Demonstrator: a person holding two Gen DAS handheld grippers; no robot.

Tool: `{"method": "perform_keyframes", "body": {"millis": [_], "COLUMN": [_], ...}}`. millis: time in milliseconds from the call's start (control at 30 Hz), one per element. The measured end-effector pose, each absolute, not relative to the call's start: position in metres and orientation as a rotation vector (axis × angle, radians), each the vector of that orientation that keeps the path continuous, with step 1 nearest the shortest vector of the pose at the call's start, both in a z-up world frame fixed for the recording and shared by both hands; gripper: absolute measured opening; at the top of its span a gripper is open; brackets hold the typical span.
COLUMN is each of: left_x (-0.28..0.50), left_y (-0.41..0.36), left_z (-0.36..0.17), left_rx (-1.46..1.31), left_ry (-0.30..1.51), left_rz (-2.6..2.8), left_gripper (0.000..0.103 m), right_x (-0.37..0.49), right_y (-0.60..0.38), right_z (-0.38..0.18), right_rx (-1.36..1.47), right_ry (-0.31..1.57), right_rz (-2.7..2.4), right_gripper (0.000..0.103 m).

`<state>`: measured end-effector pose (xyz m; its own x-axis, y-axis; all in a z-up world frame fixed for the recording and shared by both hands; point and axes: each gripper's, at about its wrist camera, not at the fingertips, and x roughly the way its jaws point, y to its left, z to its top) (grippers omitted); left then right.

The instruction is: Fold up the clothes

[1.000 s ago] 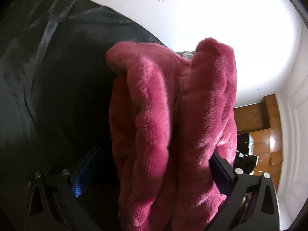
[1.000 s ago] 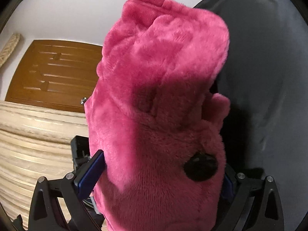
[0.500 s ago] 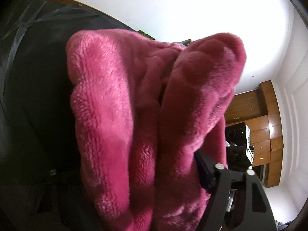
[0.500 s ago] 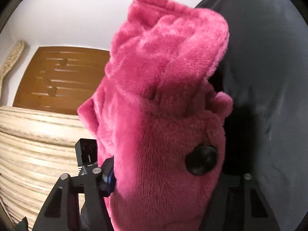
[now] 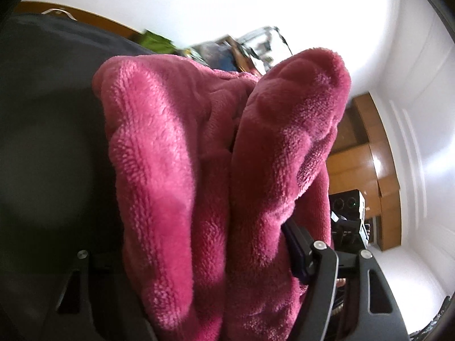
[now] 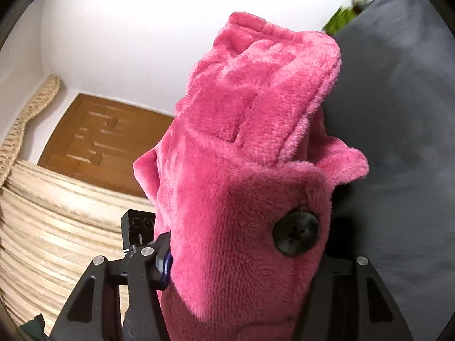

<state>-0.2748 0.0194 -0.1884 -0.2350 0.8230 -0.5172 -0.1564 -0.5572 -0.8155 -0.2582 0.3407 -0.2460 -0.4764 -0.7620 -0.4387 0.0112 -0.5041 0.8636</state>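
A thick pink fleece garment (image 5: 216, 187) fills the left wrist view, bunched in folds between the jaws of my left gripper (image 5: 204, 261), which is shut on it. In the right wrist view the same pink garment (image 6: 250, 147) stands up between the jaws of my right gripper (image 6: 241, 258), which is shut on it. A black button (image 6: 295, 233) shows on the fleece near the right jaw. Both fingertip pairs are mostly hidden by the fabric.
A dark grey cloth surface (image 5: 48, 130) lies left of the garment and also shows in the right wrist view (image 6: 403, 142). A beige ribbed cushion (image 6: 57, 227) and wooden door (image 6: 105, 142) are at left. Wooden cabinets (image 5: 366, 153) and black equipment (image 5: 347, 207) stand at right.
Both grippers have closed further on the garment and tilted, so more of the wall and room clutter shows above it. The fleece now bulges wider between the jaws.
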Motion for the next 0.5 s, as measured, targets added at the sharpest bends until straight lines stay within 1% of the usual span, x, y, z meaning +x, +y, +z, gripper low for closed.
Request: {"method": "perform_keyframes", "body": {"millis": [100, 233, 367, 500], "left_x": [-0.272, -0.272, -0.267, -0.261], "left_y": [0.099, 0.185, 0.242, 0.273], "left_z": [-0.190, -0.197, -0.211, -0.222], "left_rx": [-1.356, -1.379, -1.412, -1.451], "left_ry": [-0.799, -0.752, -0.703, -0.639], "left_rz": [1.817, 1.779, 1.774, 1.809], "left_gripper": [0.075, 0.075, 0.075, 0.075], "right_x": [-0.235, -0.210, -0.196, -0.194], "right_y": [0.415, 0.498, 0.569, 0.612], "right_z": [-0.237, -0.236, -0.241, -0.251], "right_rx": [1.194, 1.205, 1.222, 1.256], "right_ry": [-1.174, -1.184, -1.189, -1.168], "right_rz": [-2.104, -2.199, -2.277, -2.335], "right_gripper": [0.060, 0.060, 0.060, 0.061]}}
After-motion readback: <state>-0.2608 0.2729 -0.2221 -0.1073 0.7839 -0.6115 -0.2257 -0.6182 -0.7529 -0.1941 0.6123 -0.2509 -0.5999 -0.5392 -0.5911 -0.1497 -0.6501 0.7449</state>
